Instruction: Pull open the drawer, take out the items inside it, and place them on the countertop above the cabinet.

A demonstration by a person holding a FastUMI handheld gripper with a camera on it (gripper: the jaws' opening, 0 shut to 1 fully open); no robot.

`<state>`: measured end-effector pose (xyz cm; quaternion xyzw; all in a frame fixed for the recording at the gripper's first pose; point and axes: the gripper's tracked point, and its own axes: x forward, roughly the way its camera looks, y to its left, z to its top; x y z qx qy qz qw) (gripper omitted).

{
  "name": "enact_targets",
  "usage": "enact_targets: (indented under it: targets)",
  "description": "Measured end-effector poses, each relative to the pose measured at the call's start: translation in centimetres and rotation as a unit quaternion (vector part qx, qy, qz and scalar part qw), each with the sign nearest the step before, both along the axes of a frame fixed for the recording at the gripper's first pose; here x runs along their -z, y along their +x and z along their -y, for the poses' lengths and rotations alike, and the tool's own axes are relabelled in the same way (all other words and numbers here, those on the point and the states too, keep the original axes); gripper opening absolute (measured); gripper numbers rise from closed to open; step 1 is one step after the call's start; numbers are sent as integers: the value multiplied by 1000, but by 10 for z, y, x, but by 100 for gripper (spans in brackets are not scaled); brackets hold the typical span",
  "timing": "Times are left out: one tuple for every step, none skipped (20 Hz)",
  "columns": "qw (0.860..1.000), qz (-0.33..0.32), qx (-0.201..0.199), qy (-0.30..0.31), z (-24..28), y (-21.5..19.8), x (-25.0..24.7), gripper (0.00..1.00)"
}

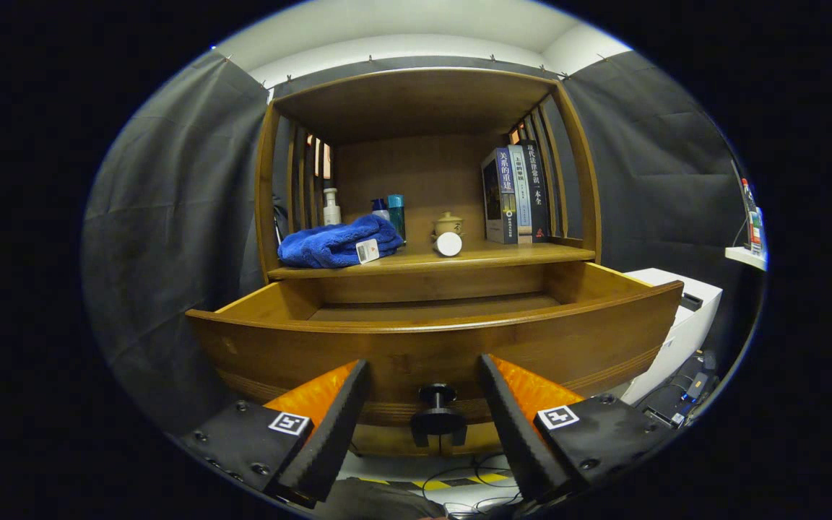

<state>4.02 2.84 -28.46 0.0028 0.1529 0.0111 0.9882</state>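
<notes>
- the gripper (423, 422) has its fingers spread wide, holding nothing — the drawer's dark knob (438, 399) sits between them, touching neither.
- the wooden drawer (430, 343) stands pulled out of the cabinet (427, 173).
- on the countertop (517, 253) above it lie a blue towel (336, 244) and a white round container (449, 244) — bottles, a small lidded pot and upright books (516, 193) stand behind.
</notes>
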Motion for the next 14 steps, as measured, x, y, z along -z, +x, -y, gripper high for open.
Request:
enact_targets:
  targets:
    - [1000, 1, 8, -5, 5, -1, 2, 99]
    - [1000, 10, 8, -6, 3, 2, 0, 98]
    - [1000, 10, 8, -13, 4, 3, 1, 98]
    - [1000, 11, 10, -19, 4, 0, 2, 98]
    - [1000, 11, 11, -21, 4, 0, 2, 97]
    - [1000, 10, 14, -18, 3, 1, 2, 97]
    - [1000, 10, 15, -15, 3, 1, 2, 97]
    - [1000, 9, 16, -14, 4, 2, 1, 96]
    - [1000, 10, 16, -15, 4, 2, 1, 96]
    - [1000, 10, 17, -17, 4, 2, 1, 96]
    - [1000, 11, 20, -17, 5, 4, 1, 96]
    - [1000, 10, 20, -15, 4, 4, 1, 97]
    - [1000, 9, 19, -12, 3, 7, 1, 97]
    - [1000, 8, 17, -11, 5, 8, 2, 97]
